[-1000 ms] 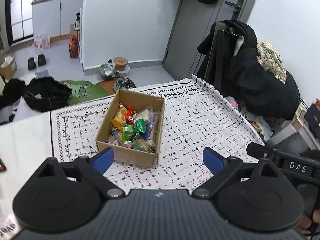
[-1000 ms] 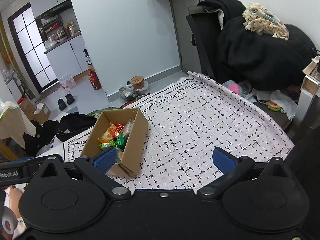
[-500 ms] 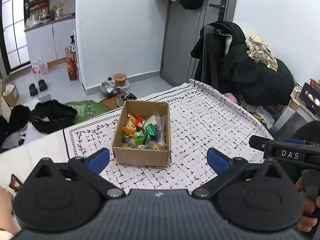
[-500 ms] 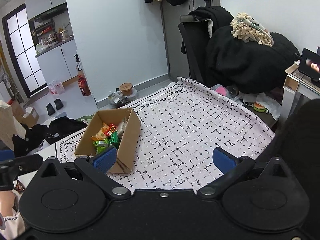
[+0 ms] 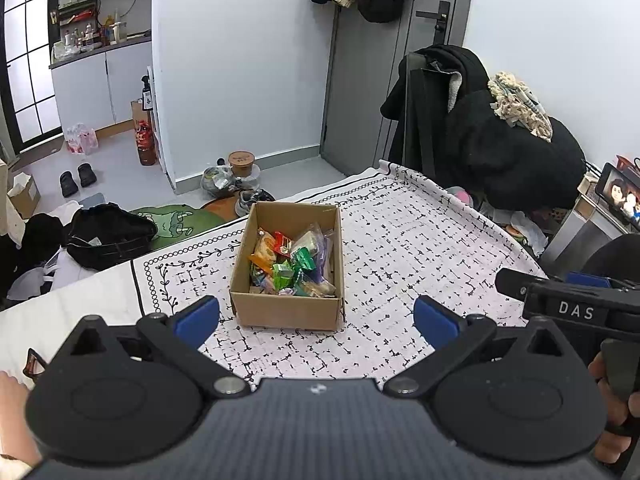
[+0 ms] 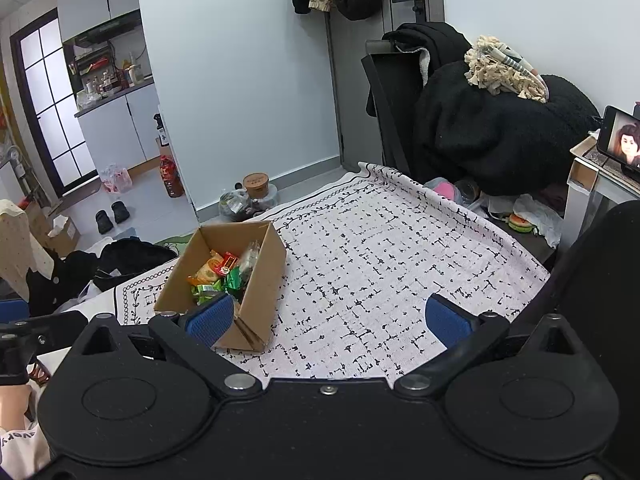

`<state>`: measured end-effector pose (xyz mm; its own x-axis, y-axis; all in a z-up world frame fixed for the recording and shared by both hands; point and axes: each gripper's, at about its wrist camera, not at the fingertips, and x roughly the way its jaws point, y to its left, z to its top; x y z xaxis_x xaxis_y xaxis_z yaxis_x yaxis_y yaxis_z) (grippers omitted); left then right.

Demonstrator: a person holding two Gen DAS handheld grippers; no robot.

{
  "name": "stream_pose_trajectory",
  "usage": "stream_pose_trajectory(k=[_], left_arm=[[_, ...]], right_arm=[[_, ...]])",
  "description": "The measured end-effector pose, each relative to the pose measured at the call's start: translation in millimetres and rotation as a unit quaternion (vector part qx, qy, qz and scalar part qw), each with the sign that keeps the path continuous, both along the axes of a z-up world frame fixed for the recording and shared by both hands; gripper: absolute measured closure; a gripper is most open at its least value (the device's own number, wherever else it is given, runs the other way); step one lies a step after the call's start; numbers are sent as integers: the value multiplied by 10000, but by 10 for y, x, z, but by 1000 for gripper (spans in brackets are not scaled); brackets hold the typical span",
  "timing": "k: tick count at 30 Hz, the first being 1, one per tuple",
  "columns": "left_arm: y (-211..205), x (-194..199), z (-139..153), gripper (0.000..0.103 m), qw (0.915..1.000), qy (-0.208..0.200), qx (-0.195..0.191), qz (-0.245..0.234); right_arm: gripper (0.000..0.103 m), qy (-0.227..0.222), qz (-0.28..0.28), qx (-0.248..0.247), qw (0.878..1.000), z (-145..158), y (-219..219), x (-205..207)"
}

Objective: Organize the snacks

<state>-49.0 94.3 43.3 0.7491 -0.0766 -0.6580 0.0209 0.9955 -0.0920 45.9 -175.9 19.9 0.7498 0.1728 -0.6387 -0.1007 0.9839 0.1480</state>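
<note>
An open cardboard box (image 5: 288, 312) stands on the table with the black-and-white patterned cloth (image 5: 400, 256). It holds several snack packets (image 5: 292, 264) in orange, red, green and clear wrappers. The box also shows in the right wrist view (image 6: 260, 288), with the snacks (image 6: 220, 276) inside. My left gripper (image 5: 316, 320) is open and empty, held above the table's near edge in front of the box. My right gripper (image 6: 328, 316) is open and empty, to the right of the box; its body (image 5: 576, 308) shows at the right of the left wrist view.
A chair piled with black coats (image 5: 500, 152) stands past the table's far right corner. A phone (image 6: 620, 140) stands on a side stand at right. Bags, shoes and bottles lie on the floor (image 5: 112, 176) beyond the table's far edge.
Both grippers have pulled back and risen away from the box, so it looks smaller and farther. Both stay open and empty.
</note>
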Motion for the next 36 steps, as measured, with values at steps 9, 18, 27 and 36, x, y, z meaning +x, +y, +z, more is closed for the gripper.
stream_pose_trajectory(k=[9,18,27,36], left_arm=[[-16,-1,2,0,10000,21,37,9],[90,13,-27,0,9998,49,-11,171],[126,14,-54,0,9998,79,-29,155],[98,25,-86,0,9998,116,-5,139]], right_arm=[[0,9,103,-86,9999,-9,45,-26],[0,49,115,-171,9998,-33,59,-16],[0,90,118,-192,9997,-57,67,-1],[0,177,119,-177,9996,-79,65,5]])
